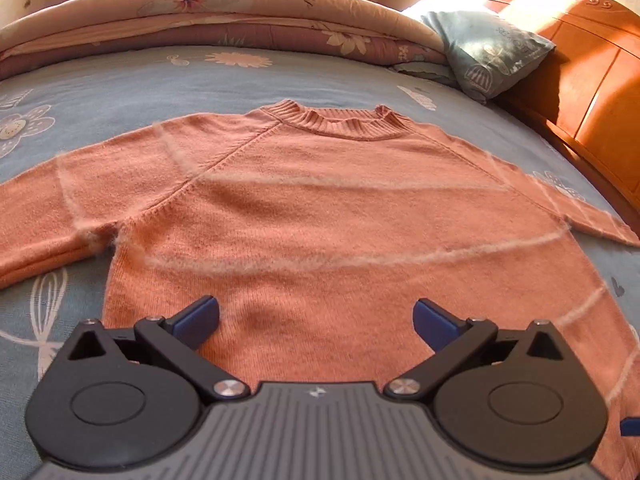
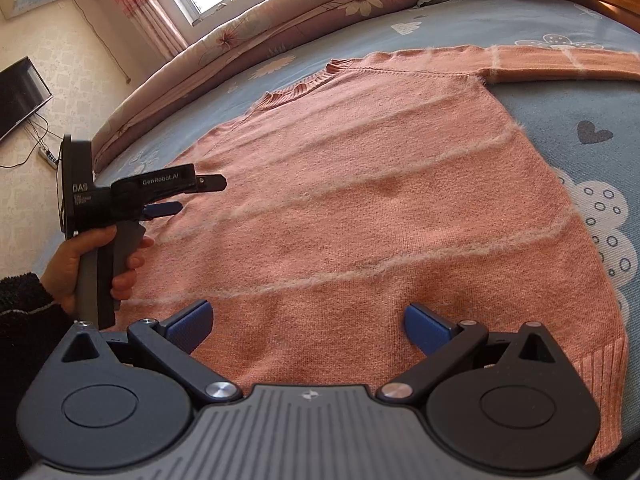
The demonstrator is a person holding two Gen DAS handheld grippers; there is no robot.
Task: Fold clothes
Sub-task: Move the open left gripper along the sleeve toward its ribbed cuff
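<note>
Sweater (image 1: 320, 208) flat on bed (image 1: 120, 88), collar toward far side, sleeves spread left and right. Folded quilt (image 1: 224, 12) along far edge of bed, behind sweater. Pillow (image 1: 484, 52) at far right, against headboard (image 1: 592, 80). Left tongs (image 1: 316, 320) and right tongs (image 2: 307, 326) over hem end of sweater, left tongs left of right tongs.

sweater (image 1: 320, 208) | salmon-pink knit, thin pale fuzzy stripes, ribbed round collar | unfolded, lying flat, front up | both sleeves spread out sideways | collar toward the far side, ribbed hem nearest the cameras
</note>
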